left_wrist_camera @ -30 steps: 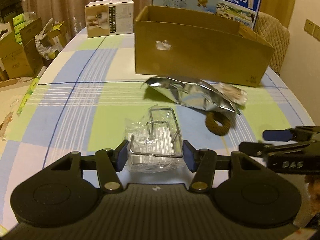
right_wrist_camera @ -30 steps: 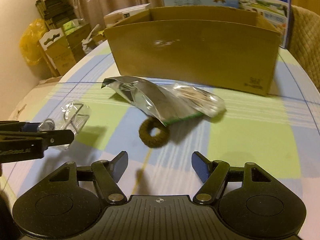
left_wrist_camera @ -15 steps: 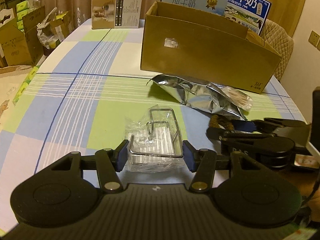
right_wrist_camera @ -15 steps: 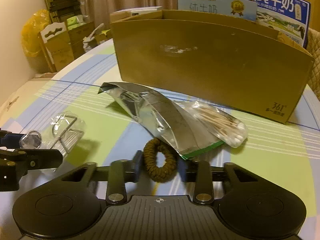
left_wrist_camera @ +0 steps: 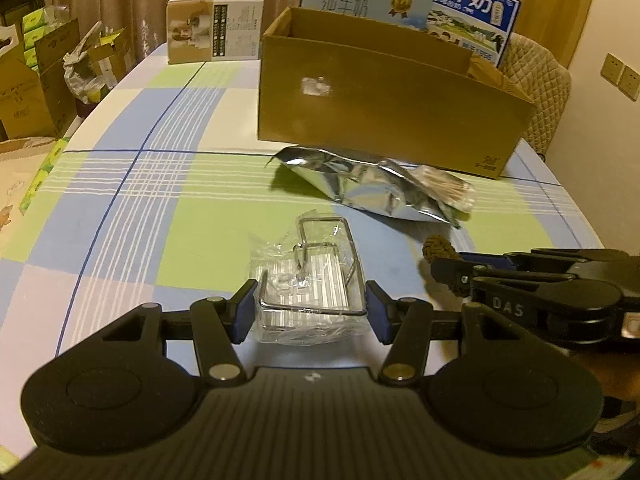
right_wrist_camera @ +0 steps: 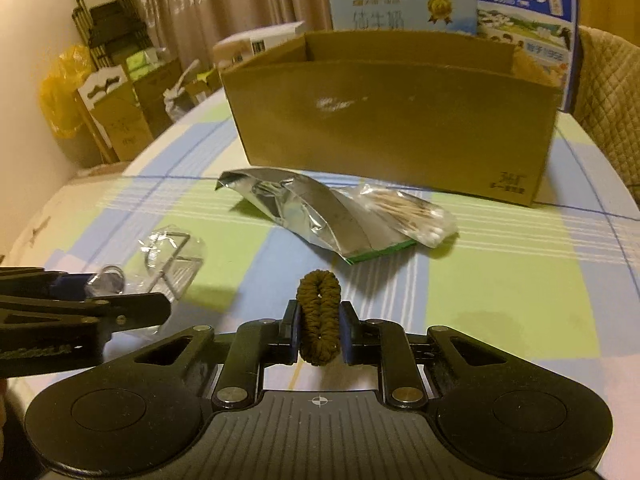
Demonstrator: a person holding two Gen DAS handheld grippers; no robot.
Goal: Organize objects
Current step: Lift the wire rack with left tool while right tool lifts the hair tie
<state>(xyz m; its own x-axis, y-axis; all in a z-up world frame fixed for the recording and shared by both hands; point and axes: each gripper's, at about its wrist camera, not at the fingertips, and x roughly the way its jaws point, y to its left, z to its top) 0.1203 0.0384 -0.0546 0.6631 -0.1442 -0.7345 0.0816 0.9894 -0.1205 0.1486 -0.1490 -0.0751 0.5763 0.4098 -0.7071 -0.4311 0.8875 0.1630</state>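
My right gripper (right_wrist_camera: 320, 320) has a brown hair tie (right_wrist_camera: 319, 312) between its pads; the jaws are closing tight and squash it into a narrow loop just above the checked tablecloth (right_wrist_camera: 500, 280). My left gripper (left_wrist_camera: 312, 310) is shut on a wire rack in a clear plastic bag (left_wrist_camera: 312, 280), pads against both sides. The left wrist view shows the right gripper (left_wrist_camera: 444, 270) at the right edge with the hair tie (left_wrist_camera: 438, 245) sticking out. Beyond stands an open cardboard box (right_wrist_camera: 392, 132). In front of it lie a silver foil pouch (right_wrist_camera: 312, 212) and a bag of cotton swabs (right_wrist_camera: 412, 216).
Two blue milk cartons (left_wrist_camera: 468, 4) stand behind the cardboard box (left_wrist_camera: 380, 112), and a white carton (left_wrist_camera: 216, 28) sits at the table's far end. A quilted chair (left_wrist_camera: 536, 80) is at the right. Cardboard boxes and bags (left_wrist_camera: 36, 80) crowd the floor on the left.
My right gripper moved forward to the hair tie, shut on it and lifted it off the cloth. The left gripper kept its hold on the bagged wire rack.
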